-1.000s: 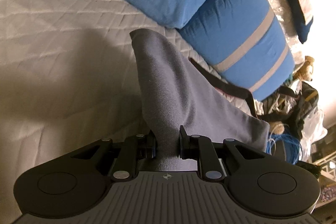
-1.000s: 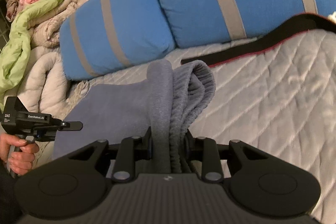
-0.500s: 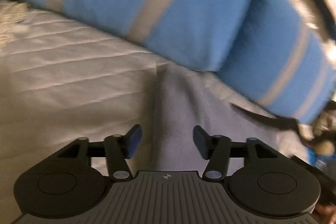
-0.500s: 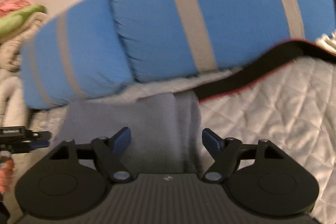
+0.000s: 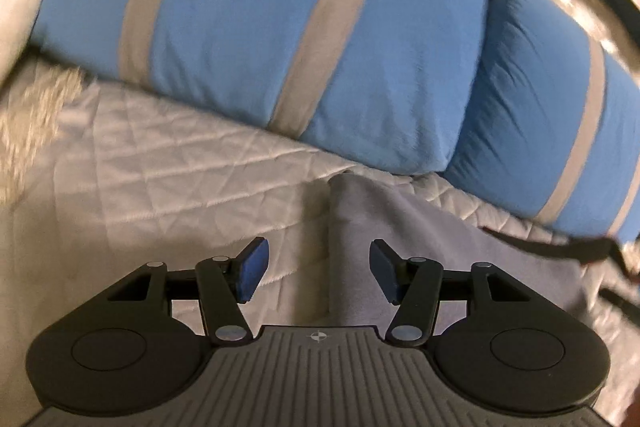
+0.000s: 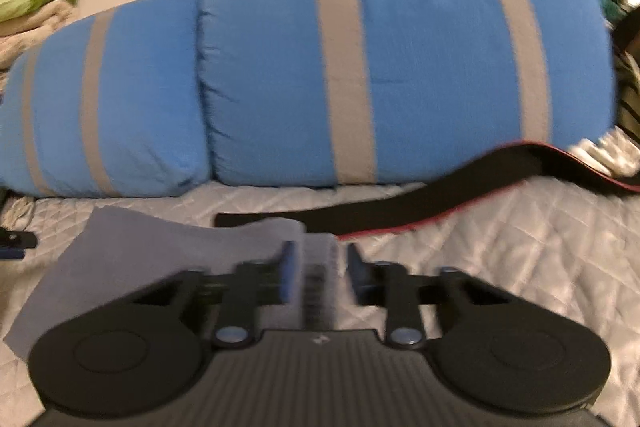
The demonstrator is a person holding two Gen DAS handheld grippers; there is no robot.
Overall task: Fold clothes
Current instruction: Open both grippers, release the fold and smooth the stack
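Hovering released over the bed – left gripper [image 5: 316, 271] with jaws just spread apart, pads clear of any cloth and nothing pinched. Lying flat below it on the quilted bed cover [image 5: 160, 155]: the grey garment [image 5: 420, 239], its folded left edge running from near to far straight through the gap between the open jaws, the rest of the cloth spreading off to the right. Sitting close beyond the far tip of that edge, the blue striped pillows [image 5: 280, 27].

Clamping at the other end – right gripper [image 6: 318, 275], jaws just drawn in narrow around the ribbed fold at the garment's right side, cloth filling the gap between them. Blurred here, so read as a grasp on that fold rather than seen sharply. Stretching away to the left from this grip, the flat grey panel; beyond it, just touching or overlapping the far right corner, a black strap [image 6: 440, 195] trailing off to the right under the pillows.

So: long axis of the garment lying left to right across the bed, parallel to the pillows, one gripper at each end. Left edge already lined up inside the open left jaws, hence probably only a short drop and a squeeze needed there. Worth watching the strap at the far right corner, which could snag or drag along with the cloth.
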